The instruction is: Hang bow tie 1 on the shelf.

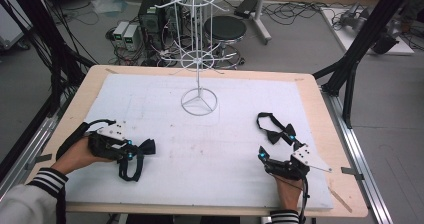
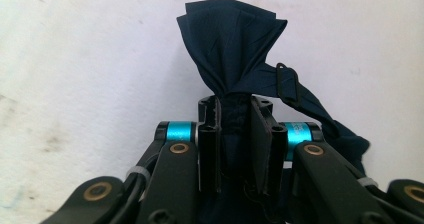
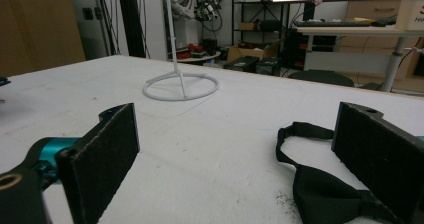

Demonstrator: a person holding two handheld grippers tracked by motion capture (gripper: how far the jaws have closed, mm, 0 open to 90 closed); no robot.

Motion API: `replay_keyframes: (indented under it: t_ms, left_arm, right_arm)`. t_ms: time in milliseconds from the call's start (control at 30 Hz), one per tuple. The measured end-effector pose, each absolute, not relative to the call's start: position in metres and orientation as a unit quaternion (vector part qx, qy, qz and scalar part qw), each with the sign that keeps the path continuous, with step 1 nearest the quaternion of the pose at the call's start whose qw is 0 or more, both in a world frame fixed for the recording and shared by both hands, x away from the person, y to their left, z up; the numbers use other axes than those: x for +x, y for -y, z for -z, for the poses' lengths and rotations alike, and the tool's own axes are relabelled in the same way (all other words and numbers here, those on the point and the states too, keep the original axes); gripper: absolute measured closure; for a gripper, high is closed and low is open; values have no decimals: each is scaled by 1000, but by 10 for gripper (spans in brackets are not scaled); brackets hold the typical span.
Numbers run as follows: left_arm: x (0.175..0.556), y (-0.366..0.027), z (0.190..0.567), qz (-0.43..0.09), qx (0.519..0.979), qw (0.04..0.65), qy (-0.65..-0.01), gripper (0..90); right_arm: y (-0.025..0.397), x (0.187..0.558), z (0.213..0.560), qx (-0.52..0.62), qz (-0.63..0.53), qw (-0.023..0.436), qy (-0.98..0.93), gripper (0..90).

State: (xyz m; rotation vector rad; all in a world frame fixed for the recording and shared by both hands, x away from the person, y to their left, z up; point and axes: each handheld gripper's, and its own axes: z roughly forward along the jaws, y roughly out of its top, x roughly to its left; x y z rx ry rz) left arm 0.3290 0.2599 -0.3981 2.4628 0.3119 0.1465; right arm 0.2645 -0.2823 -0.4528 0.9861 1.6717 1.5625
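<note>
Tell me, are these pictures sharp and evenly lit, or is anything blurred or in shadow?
High view: soft, even light, slightly grainy, faint shadows by the white rack. Left gripper view: the navy bow tie is crisp; the left gripper is dark beneath. Right gripper view: the right gripper looks soft, and the black bow tie shows little detail.
</note>
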Motion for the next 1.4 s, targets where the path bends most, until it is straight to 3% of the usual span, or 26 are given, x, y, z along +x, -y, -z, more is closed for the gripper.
replay_keyframes:
  t_ms: [767, 1400]
  left_arm:
    - [334, -249, 358, -97, 888, 430, -133, 755]
    - [357, -239, 319, -144, 813, 539, -164, 755]
  right_arm:
    - [283, 264, 453, 377, -596, 315, -635, 43]
    - [283, 265, 453, 375, -596, 317, -636, 43]
